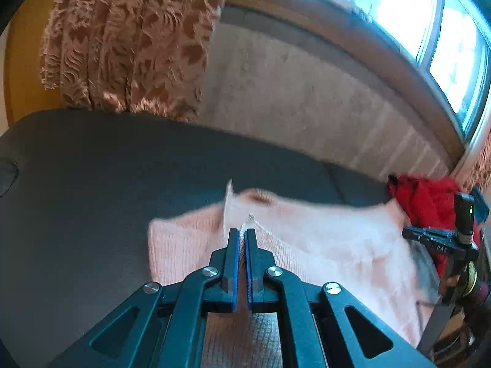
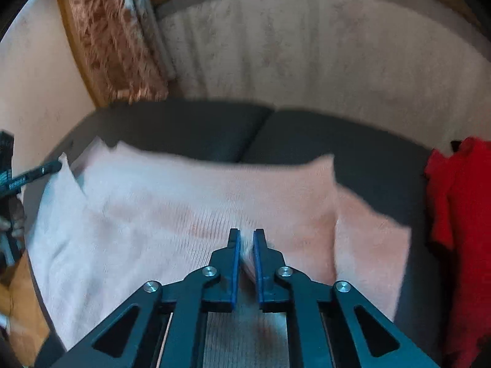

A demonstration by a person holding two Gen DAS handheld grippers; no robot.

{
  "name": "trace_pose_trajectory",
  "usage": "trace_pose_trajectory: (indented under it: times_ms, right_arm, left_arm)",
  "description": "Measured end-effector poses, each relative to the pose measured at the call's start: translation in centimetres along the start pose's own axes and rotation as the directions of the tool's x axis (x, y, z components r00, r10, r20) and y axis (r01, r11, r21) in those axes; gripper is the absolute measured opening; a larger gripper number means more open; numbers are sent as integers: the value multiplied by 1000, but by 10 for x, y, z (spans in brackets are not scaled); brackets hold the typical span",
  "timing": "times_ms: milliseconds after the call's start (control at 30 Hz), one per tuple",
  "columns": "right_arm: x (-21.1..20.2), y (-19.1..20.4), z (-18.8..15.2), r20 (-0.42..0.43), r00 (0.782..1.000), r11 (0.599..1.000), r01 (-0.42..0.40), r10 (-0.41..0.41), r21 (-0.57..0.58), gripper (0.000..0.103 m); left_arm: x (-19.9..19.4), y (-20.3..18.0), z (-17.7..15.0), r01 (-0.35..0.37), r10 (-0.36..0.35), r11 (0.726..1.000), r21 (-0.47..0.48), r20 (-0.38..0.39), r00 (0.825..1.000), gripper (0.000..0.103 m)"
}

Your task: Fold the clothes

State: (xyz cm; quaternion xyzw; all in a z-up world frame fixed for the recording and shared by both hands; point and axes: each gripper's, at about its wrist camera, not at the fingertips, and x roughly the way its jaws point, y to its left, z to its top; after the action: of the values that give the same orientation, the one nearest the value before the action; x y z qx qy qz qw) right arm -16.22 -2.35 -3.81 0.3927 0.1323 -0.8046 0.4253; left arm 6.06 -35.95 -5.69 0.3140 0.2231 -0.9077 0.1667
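Note:
A pale pink knitted sweater lies spread over a dark grey sofa seat. My left gripper is shut on a ribbed edge of the sweater, and a strip of knit pokes out between its blue pads. In the right wrist view the same sweater fills the middle, with a sleeve or side part folded over at the right. My right gripper is shut on a fold of the sweater, with fabric pinched between its fingers. The left gripper's tip shows at the sweater's left corner.
A red garment lies bunched on the sofa to the right, also seen as the red garment. Behind the sofa stand a pale wall, a patterned pink curtain and a bright window. Dark seat cushions lie beyond the sweater.

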Motion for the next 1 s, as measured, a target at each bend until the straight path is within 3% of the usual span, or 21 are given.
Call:
trace_pose_trajectory:
  times_ms: [67,133,200,267,300,333,400,467,567,633,700,833,900,1000]
  right_arm:
    - [-10,-9,11,56,998,999,2,-4,39,5]
    - [-4,-15,14,54,998,998,10,-13,68,5]
    - [5,-18,11,38,999,996,2,-6,90,5]
    - [9,-18,2,26,998,992,-63,61,105,10]
    - [13,-18,-3,5,996,990,-94,94,109,26]
    - [15,-17,-7,-15,997,993,-76,78,94,51]
    - [18,-15,-14,-45,997,997,-54,57,57,79]
    - [19,-17,-18,-55,997,998,-51,53,39,79]
    - [16,-20,-25,-67,997,999,-42,42,11,65]
    - [17,-13,-23,-86,996,999,-40,38,-24,24]
    - [16,-7,-19,-92,995,998,-34,28,-61,8]
    - [-7,-10,-4,-5,1000,998,9,-10,-55,8]
    - [-12,-25,-3,31,999,999,38,-38,16,0]
    - [-6,-48,-8,33,997,990,70,-75,126,0]
  left_arm:
    - [-1,1,5,-14,14,1000,-22,26,1000,2]
    - [1,3,7,-43,45,998,-42,43,998,2]
    - [13,11,0,-80,81,993,-85,15,997,2]
    - [24,18,-6,-79,78,990,-116,-15,997,2]
    - [27,19,-10,-80,78,990,-118,-22,997,2]
    - [29,20,-14,-82,79,989,-120,-29,996,2]
    - [30,20,-18,-83,79,990,-114,-33,996,2]
    - [31,19,-20,-83,80,990,-110,-34,996,2]
    - [31,17,-20,-82,79,991,-109,-30,996,2]
    - [23,11,-19,-81,81,992,-94,-8,997,2]
    - [9,6,-14,-64,68,995,-83,51,996,2]
    - [-9,3,-7,-53,64,994,-91,124,990,2]
    - [-5,2,-6,-70,80,994,-87,120,990,2]
    - [13,5,-8,-101,108,990,-98,73,992,2]
